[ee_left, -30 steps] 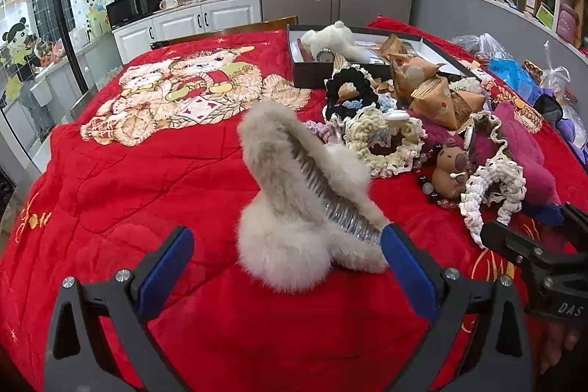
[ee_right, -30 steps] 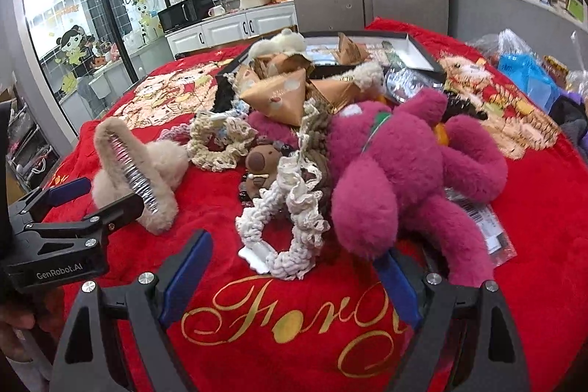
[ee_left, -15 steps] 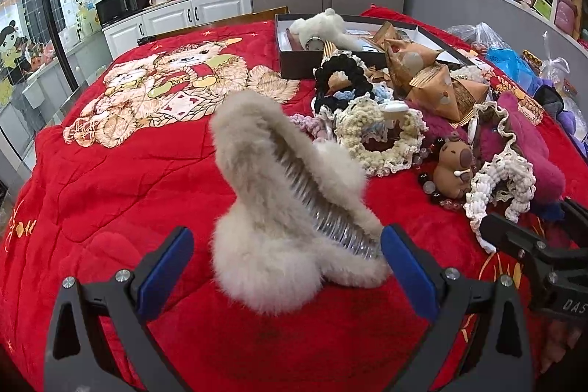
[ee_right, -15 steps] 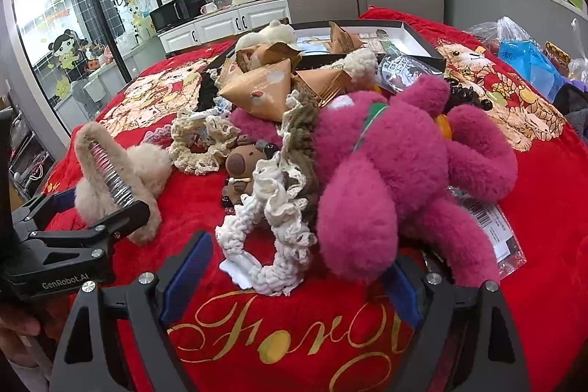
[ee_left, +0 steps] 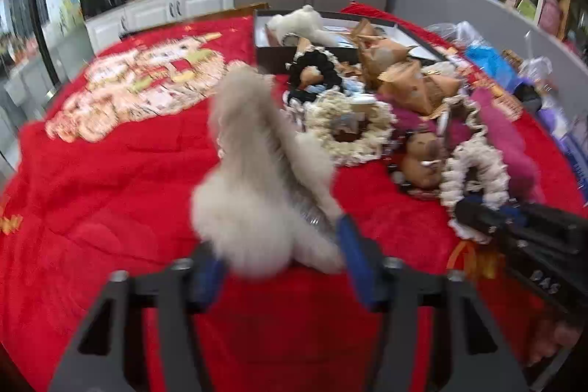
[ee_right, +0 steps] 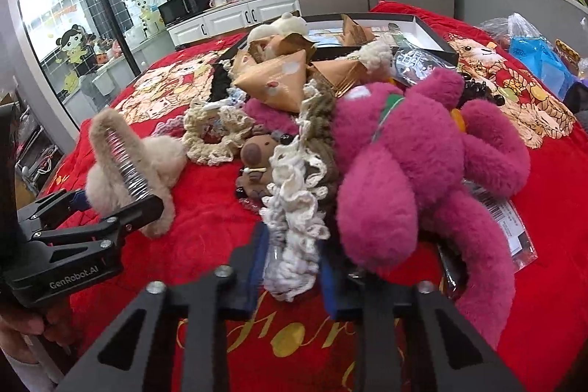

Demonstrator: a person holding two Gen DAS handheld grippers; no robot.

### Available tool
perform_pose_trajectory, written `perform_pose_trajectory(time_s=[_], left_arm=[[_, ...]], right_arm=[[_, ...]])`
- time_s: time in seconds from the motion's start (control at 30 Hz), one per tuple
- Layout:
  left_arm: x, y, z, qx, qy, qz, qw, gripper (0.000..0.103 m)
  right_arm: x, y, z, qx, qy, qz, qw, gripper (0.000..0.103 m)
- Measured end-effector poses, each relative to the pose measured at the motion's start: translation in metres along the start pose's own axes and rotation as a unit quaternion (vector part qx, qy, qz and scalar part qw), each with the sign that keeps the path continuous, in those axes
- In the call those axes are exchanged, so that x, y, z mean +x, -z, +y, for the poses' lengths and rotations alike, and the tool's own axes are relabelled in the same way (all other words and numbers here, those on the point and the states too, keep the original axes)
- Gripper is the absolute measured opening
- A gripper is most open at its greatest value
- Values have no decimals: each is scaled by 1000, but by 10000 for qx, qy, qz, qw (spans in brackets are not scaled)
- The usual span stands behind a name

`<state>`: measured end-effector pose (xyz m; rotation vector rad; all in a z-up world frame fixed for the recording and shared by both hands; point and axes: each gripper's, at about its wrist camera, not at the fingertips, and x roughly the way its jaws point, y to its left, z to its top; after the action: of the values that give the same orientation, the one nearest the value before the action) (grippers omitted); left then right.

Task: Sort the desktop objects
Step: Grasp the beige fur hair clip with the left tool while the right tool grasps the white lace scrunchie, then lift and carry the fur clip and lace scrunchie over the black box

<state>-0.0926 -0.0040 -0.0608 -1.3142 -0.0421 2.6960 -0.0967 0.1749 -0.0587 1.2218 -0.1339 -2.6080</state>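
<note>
A fluffy beige hair claw clip (ee_left: 257, 179) stands on the red blanket (ee_left: 110, 179). My left gripper (ee_left: 281, 263) has its jaws closing around the clip's furry base, and both blue pads touch the fur. The right wrist view shows the same grip on the clip (ee_right: 136, 153) from the side. A white crocheted scrunchie (ee_right: 294, 204) lies against a pile of toys. My right gripper (ee_right: 294, 270) is closing on its near end, blue pads pressing the yarn. In the left wrist view that scrunchie (ee_left: 477, 168) sits at the right gripper's (ee_left: 474, 212) tips.
A magenta plush bear (ee_right: 404, 153) lies right of the scrunchie. Behind are a small brown capybara toy (ee_right: 257, 157), a cream scrunchie (ee_left: 349, 131), brown paper packets (ee_right: 279, 83) and a black tray (ee_right: 433, 35) holding a white plush. Plastic bags (ee_right: 533, 57) lie at the far right.
Both grippers went from wide open to closed: the left on the furry clip's base, the right on the white scrunchie's near end. The clip now sits deeper between the left fingers.
</note>
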Motion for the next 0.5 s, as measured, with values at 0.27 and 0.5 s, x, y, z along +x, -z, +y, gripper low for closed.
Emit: perform_pose_trajectory(time_s=[0.27,0.5], left_arm=[[-9,2,-8,89,32,-52,9999,19],[-21,3,-9,120,17,-161,9998,11]], right_arm=[[-12,3,10,-195,-150,-63,9997,12],[-29,2,15,-285,-166,-187,9993,12]])
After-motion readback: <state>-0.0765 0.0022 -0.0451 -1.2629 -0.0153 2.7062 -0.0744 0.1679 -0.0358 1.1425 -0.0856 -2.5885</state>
